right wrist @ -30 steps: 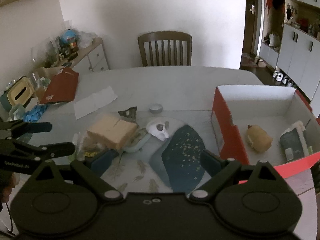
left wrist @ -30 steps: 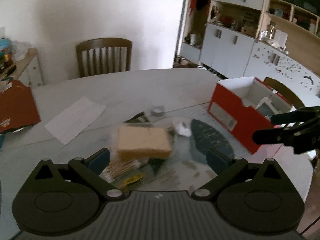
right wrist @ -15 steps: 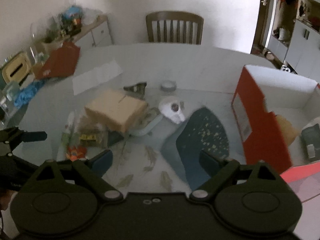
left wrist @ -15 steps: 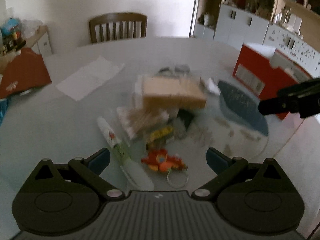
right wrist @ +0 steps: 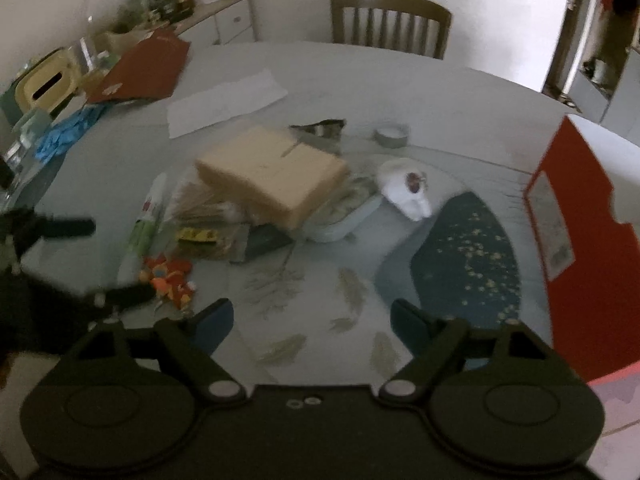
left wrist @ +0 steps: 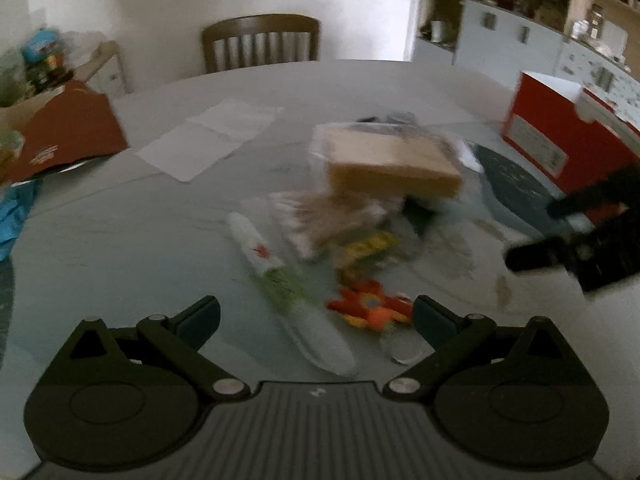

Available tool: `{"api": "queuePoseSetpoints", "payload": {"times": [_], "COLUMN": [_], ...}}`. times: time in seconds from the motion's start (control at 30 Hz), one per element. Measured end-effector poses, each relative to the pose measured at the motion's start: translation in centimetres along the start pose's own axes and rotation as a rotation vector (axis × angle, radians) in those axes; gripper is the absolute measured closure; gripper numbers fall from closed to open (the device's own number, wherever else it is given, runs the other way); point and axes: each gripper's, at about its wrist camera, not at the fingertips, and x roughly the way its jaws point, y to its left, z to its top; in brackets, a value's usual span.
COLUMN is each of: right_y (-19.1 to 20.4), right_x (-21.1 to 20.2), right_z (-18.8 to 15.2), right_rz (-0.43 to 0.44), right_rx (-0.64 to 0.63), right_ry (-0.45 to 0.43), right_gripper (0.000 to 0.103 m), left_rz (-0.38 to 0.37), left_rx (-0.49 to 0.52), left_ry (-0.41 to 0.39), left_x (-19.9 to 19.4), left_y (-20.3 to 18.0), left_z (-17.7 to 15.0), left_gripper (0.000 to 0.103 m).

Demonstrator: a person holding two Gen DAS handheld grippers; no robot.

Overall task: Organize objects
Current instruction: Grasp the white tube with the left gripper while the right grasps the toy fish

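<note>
A pile of loose items lies mid-table: a tan box on top, a bag of wooden sticks, a white and green tube, an orange toy keychain, and a white toy. A red open box stands at the right. My left gripper is open and empty, just above the tube and keychain. My right gripper is open and empty over the patterned table.
A white paper sheet and a red-brown box lid lie at the left. A small round tin and a blue glove heap are also on the table. A wooden chair stands behind.
Both grippers pulled back and to the left. The left one now looks down on the tube and keychain, which were out of view a second ago. Both stayed open.
</note>
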Motion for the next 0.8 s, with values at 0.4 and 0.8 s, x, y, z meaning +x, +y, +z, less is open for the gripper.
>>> {"api": "queuePoseSetpoints", "payload": {"times": [0.4, 0.8], "right_y": [5.1, 7.7], "right_x": [2.0, 4.6], "right_z": [0.6, 1.2], "right_rz": [0.075, 0.114], "right_rx": [-0.134, -0.207], "right_ry": [0.025, 0.058], "right_gripper": [0.024, 0.046], "left_rz": [0.036, 0.014], "left_rx": [-0.132, -0.094], "left_ry": [0.092, 0.098], "left_x": [2.6, 3.0], "left_y": [3.3, 2.7], "left_z": [1.6, 2.1], "left_gripper": [0.022, 0.058]}}
